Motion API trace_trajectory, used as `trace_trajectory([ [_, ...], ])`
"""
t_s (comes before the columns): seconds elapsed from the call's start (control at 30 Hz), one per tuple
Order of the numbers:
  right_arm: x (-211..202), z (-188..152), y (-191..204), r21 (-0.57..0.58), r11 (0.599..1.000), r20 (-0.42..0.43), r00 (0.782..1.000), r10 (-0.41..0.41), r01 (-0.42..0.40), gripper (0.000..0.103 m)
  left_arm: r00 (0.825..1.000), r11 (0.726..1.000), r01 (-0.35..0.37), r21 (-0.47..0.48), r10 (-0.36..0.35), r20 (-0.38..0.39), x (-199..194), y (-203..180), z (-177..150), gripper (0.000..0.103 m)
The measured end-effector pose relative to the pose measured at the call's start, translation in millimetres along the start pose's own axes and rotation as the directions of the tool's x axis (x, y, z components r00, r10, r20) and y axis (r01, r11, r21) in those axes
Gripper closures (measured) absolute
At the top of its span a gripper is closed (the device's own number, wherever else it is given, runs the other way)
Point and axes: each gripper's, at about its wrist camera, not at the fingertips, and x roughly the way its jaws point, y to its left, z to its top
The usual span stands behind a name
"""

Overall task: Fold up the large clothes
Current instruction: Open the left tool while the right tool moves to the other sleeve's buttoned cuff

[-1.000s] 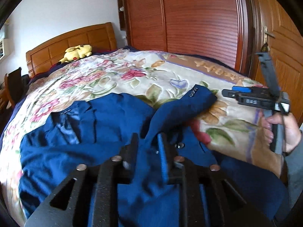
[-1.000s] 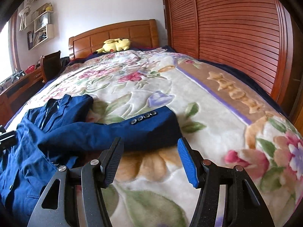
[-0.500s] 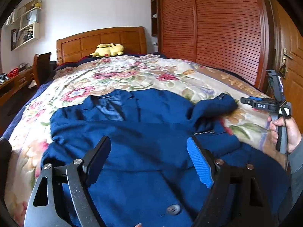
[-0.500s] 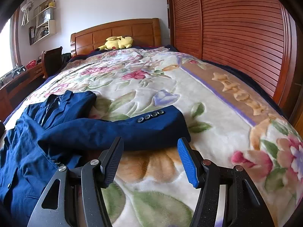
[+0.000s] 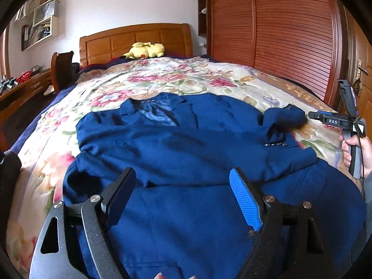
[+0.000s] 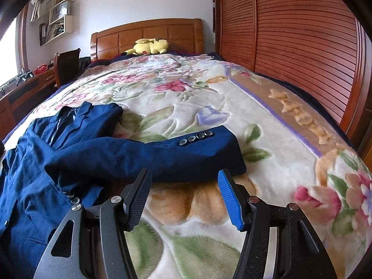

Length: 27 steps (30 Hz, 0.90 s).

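The blue jacket point(image 5: 186, 153) is cut off by the lower edge in the left wrist view; the left gripper point(image 5: 183, 197) hides its middle part.

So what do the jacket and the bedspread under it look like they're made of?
Blue jacket: matte woven suiting, probably wool or a blend, judging by soft creases and little sheen; collar lining looks satiny.
Floral blanket: plush fleece, with embossed, fuzzy relief around the flowers.

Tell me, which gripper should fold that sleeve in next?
Probably the right gripper: it is open, with the jacket sleeve cuff directly ahead. The left gripper hovers open over the jacket's body.
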Motion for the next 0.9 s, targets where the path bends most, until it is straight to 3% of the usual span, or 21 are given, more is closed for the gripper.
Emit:
trace_trajectory([
  [0.3,17.0,15.9,-17.9,0.038,0.999,-0.021,0.999,-0.032,0.033,0.042,0.999,0.999,-0.037,0.008,0.037,0.010,-6.4,14.0,-0.2,0.020],
  [0.43,48.6,26.3,-26.3,0.015,0.996,-0.091,0.992,-0.086,0.087,0.042,0.998,0.998,-0.055,0.021,0.055,0.020,-7.6,18.0,-0.3,0.020],
  [0.73,104.2,31.9,-40.5,0.069,0.996,-0.251,0.967,-0.032,0.050,0.042,0.999,0.999,-0.046,0.006,0.046,0.011,-5.6,26.6,-1.0,0.020],
  [0.9,108.7,30.6,-36.4,0.055,0.997,-0.264,0.964,-0.032,0.049,0.042,0.999,0.999,-0.048,0.006,0.048,0.010,-5.2,27.7,-0.4,0.020],
])
